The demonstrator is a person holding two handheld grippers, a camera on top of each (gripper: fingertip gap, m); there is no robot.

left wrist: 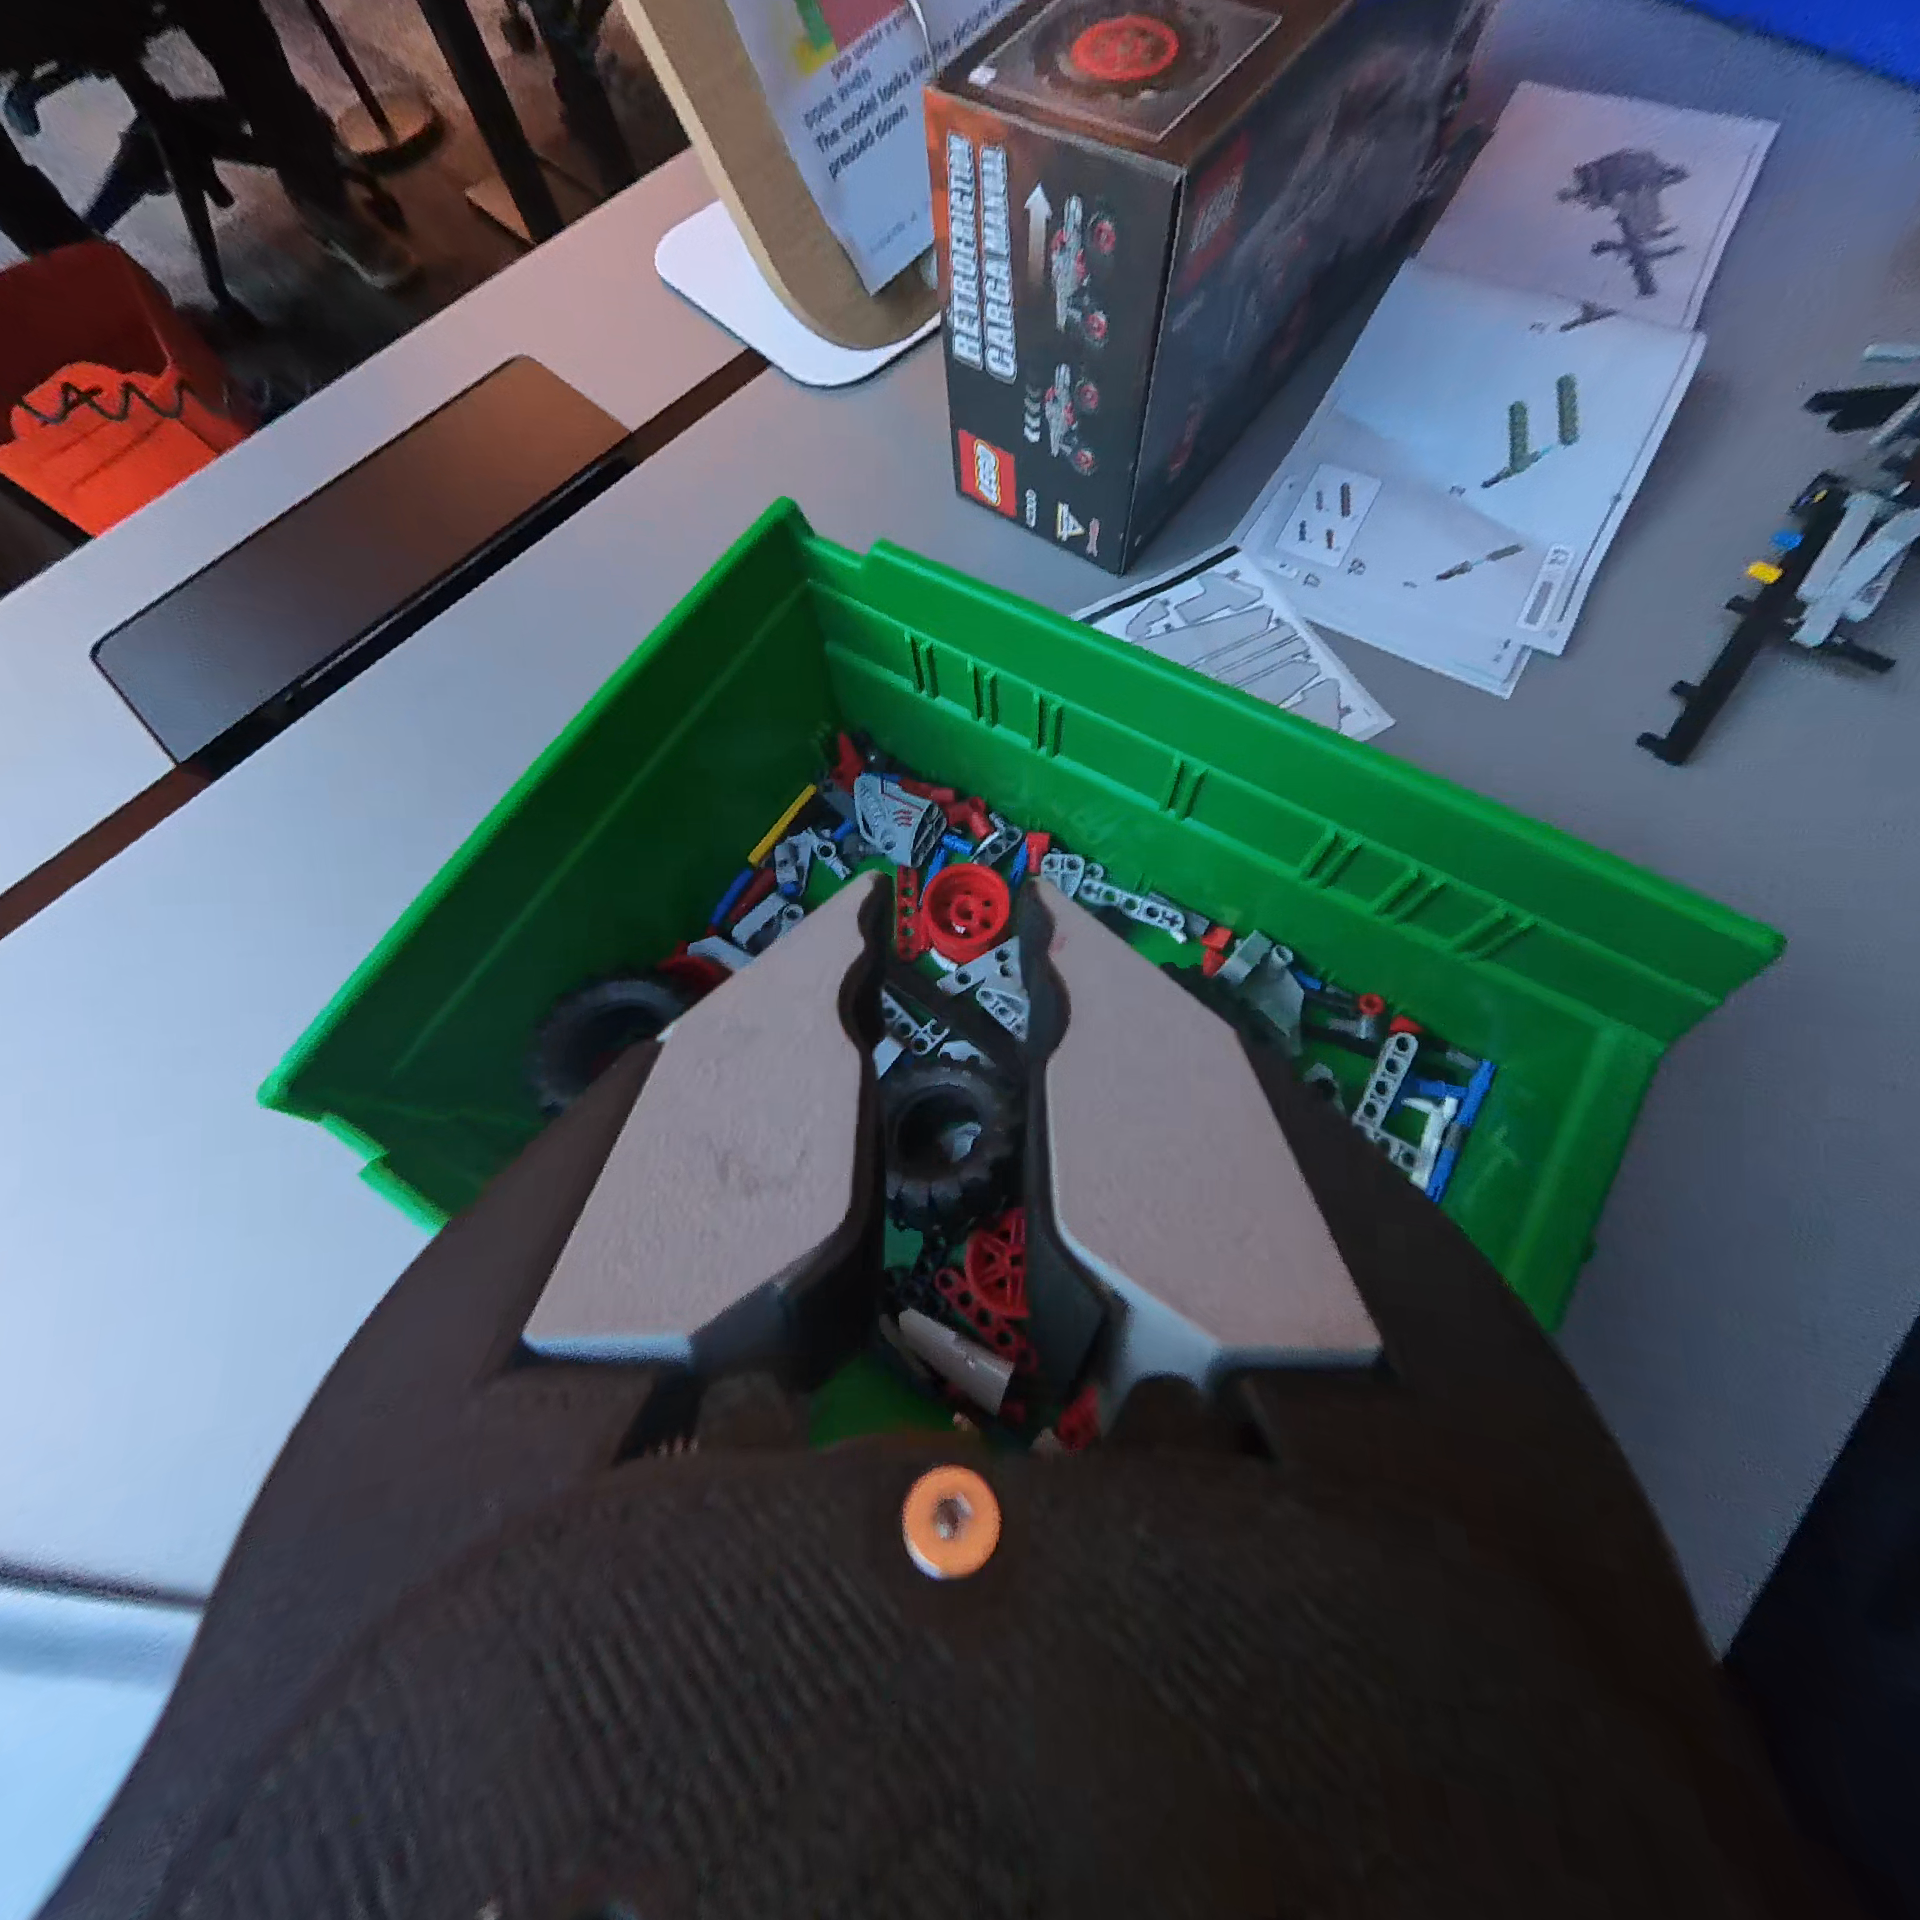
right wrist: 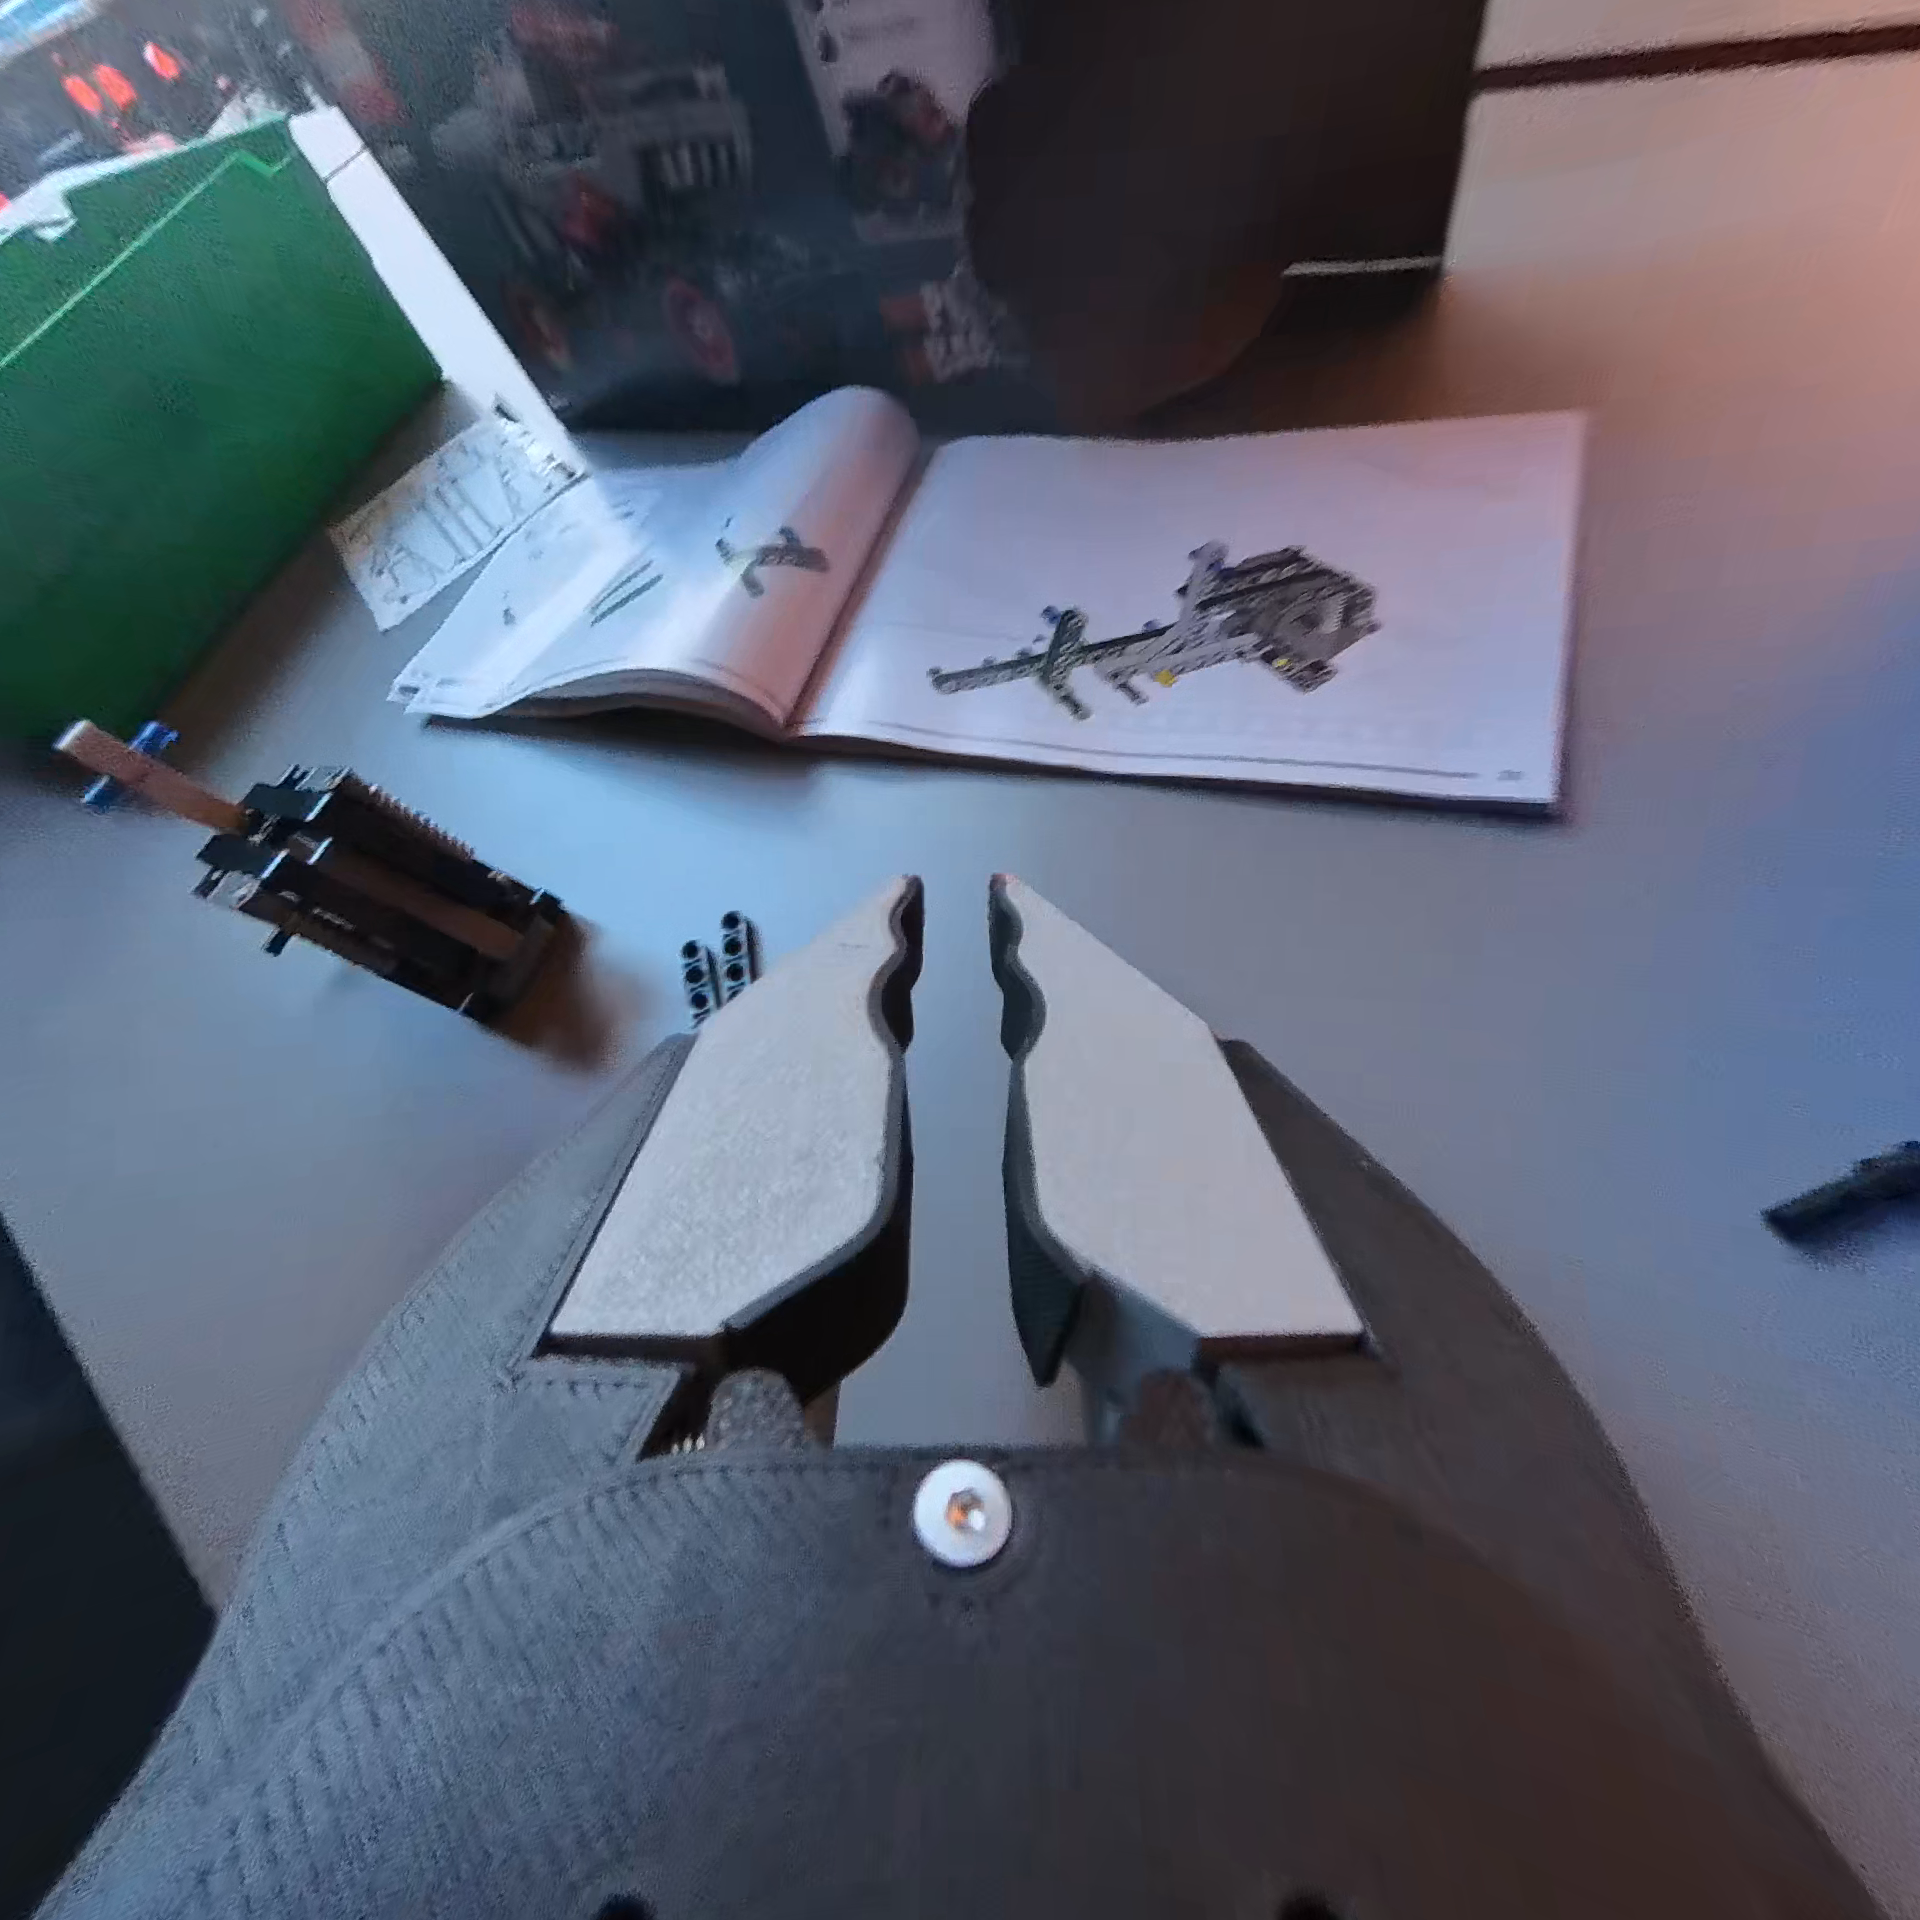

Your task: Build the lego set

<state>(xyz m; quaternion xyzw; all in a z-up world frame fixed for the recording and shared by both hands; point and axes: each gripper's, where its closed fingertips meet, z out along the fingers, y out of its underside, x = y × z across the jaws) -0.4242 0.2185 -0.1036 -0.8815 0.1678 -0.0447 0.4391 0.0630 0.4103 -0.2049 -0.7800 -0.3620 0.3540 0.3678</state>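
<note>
A green bin [left wrist: 1299,790] holds several loose lego pieces, among them a red wheel hub [left wrist: 964,910] and a black tyre [left wrist: 940,1127]. My left gripper [left wrist: 956,891] hangs open and empty above the pieces, its tips either side of the red hub. The partly built black and grey model [left wrist: 1808,561] lies on the table at the right; it also shows in the right wrist view [right wrist: 364,894]. My right gripper [right wrist: 956,888] is open and empty above bare table. Two short black beams [right wrist: 717,961] lie just left of its left finger.
The set's dark box [left wrist: 1091,312] stands behind the bin. An open instruction booklet [right wrist: 1195,603] lies on the grey table [right wrist: 1351,987]. A dark loose piece [right wrist: 1849,1200] lies at the right. A card stand [left wrist: 790,208] and an orange crate [left wrist: 94,395] are at the back.
</note>
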